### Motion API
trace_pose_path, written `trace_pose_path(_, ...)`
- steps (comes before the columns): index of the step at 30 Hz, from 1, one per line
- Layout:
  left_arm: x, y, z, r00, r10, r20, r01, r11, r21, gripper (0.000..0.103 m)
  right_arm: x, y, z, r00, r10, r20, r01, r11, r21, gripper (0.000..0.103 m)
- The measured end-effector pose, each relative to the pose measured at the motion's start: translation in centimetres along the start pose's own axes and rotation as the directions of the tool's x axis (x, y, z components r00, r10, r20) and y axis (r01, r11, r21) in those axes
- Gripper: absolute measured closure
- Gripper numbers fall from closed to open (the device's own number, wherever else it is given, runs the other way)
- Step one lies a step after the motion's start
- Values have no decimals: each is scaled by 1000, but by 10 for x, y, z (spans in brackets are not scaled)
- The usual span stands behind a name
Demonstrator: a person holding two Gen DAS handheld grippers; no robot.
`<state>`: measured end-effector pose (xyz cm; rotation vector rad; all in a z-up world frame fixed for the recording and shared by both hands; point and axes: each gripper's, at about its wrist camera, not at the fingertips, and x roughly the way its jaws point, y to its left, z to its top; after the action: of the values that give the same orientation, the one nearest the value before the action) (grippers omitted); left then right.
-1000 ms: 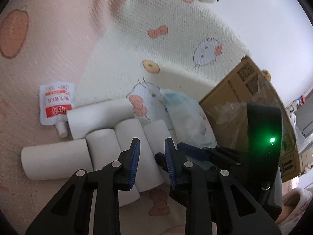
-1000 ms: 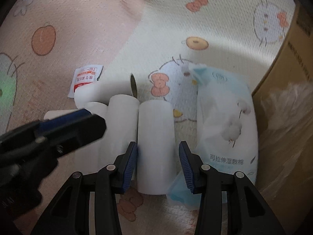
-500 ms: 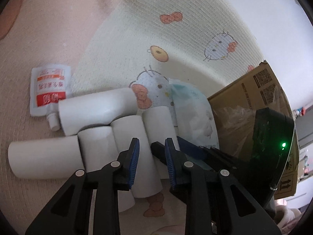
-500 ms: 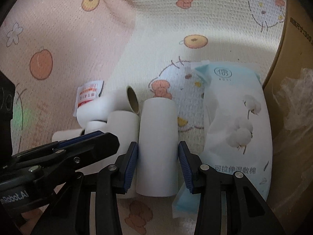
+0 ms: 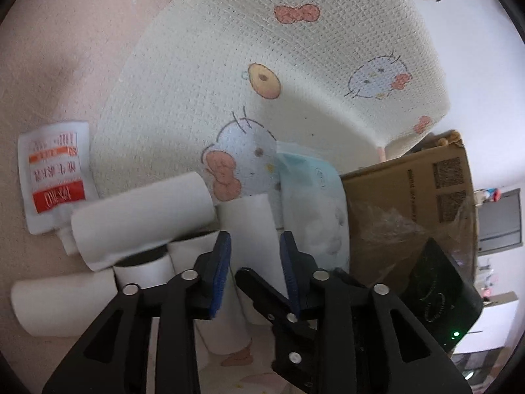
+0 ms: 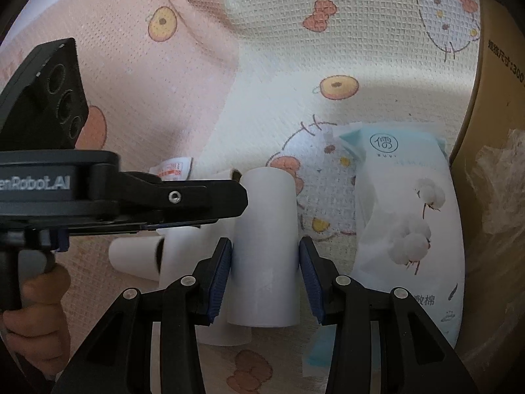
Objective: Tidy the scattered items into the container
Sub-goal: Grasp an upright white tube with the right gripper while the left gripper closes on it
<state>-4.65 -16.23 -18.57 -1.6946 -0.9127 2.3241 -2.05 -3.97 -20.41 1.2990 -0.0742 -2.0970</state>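
Grip first: right gripper (image 6: 265,246) clamped on a plain white paper roll (image 6: 264,256), blue pads pressed to both flanks of the cylinder. Long axis of that roll running away from the wrist, roughly in line with the fingers, far end tipped toward the cartoon-printed waffle blanket (image 6: 295,65). Destination off to the right of the claw: brown cardboard box (image 6: 485,131), its wall just beyond a pale blue and white soft pack of cotton pads (image 6: 410,229) lying between roll and box. Judged the nearer hand for the drop, so likely a lift and a swing rightward over the pack. Left gripper (image 5: 255,239) coming in from the left with jaws opening, pinching nothing; only the held roll and one black finger of the other claw visible through its gap. Gripped at the handle by a hand (image 6: 32,312). Waiting on the blanket: a cluster of further white rolls (image 5: 141,216), touching one another, and beside them a white sachet with a red band (image 5: 54,177). Legible print: "enRobot.AI" on the left tool's body, "300" after Chinese characters on the box wall, two QR codes on its outer face, a circled character on the cotton pack. Sachet text too small to read.
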Motion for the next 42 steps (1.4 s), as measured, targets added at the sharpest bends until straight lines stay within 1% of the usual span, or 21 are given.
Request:
trace_pose_path(4,3,-3,2,999,10,-47,-9,1000,8,61,-3,4,3,998,44,33,-44,999,-3,64)
trace_pose_path(9,1,-2,0,999,30,-44,-30,999,12,60,-6,6,3,995,87,46,-87,996,3,64)
trace_pose_path(12,-1,-2,-2,999,37,-26,-36,999,16,59,-7,9,3,995,90,46,-90,996,-13,64)
trace_pose_path(14,-3,-6,-5,999,51,-11,-51,998,47,59,-8,11,3,995,86,46,-85,996,-28,64)
trace_pose_path(16,-5,-7,-5,998,58,-4,-58,997,55,59,-8,11,3,995,86,41,-85,996,-28,64)
trace_pose_path(20,-4,-4,-4,999,48,-7,-47,998,30,58,-8,9,3,996,86,36,-85,996,-20,64)
trace_pose_path(24,2,-3,-1,998,53,-31,-53,999,3,54,-9,8,4,994,108,33,-108,994,-3,64)
trace_pose_path(27,1,-7,-1,997,69,-20,-69,997,21,53,-9,9,4,994,98,37,-97,995,-20,64)
trace_pose_path(29,-2,-11,-3,997,77,-2,-76,996,51,53,-10,9,5,994,102,39,-101,995,-17,64)
trace_pose_path(32,-12,-19,-9,994,105,43,-109,989,105,54,-13,13,7,992,117,35,-117,993,-23,64)
trace_pose_path(35,-23,-31,-17,985,145,95,-160,971,176,54,-17,18,11,993,120,15,-119,992,-38,64)
trace_pose_path(38,-36,-44,-26,967,189,170,-227,944,241,54,-25,27,15,991,136,18,-134,989,-64,64)
trace_pose_path(42,-60,-62,-36,931,222,290,-312,896,315,57,-37,41,20,988,149,30,-144,982,-120,63)
